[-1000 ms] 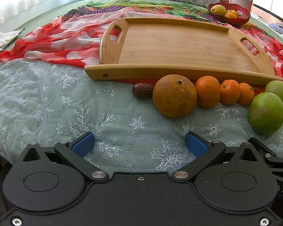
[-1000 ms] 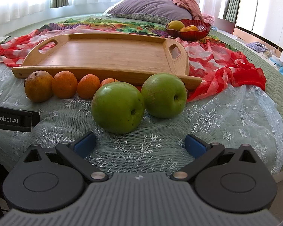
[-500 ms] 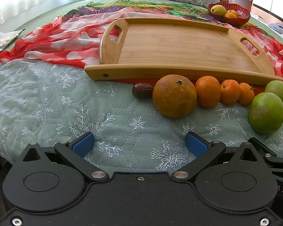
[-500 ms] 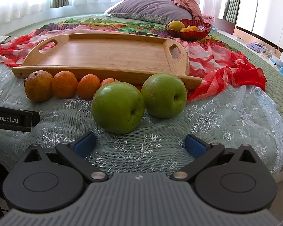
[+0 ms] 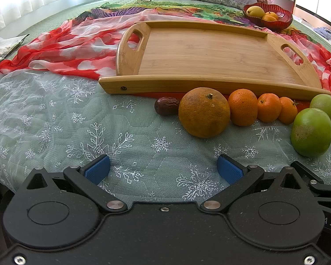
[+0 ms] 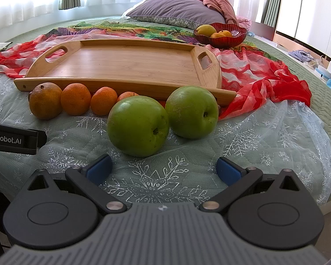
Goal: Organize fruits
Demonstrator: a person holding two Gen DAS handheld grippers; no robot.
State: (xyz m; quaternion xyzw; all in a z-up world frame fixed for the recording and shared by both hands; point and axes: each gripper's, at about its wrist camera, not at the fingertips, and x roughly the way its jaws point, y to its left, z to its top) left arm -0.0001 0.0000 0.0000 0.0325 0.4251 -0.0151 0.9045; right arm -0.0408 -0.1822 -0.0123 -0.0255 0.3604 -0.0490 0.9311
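A row of fruit lies on the lace-covered bed in front of an empty wooden tray (image 5: 209,50) (image 6: 125,61): a dark date (image 5: 166,106), a large orange (image 5: 204,112) (image 6: 46,103), three smaller oranges (image 5: 242,107) (image 6: 75,102) and two green apples (image 5: 311,132) (image 6: 138,129). My left gripper (image 5: 163,169) is open and empty, short of the large orange. My right gripper (image 6: 164,170) is open and empty, just short of the nearer green apple.
A red glass bowl (image 6: 220,34) with yellow and orange fruit stands behind the tray's right end. A red and white scarf (image 5: 66,48) lies under and around the tray. A purple pillow (image 6: 176,8) lies at the back. The bed's edge (image 6: 320,176) drops off at right.
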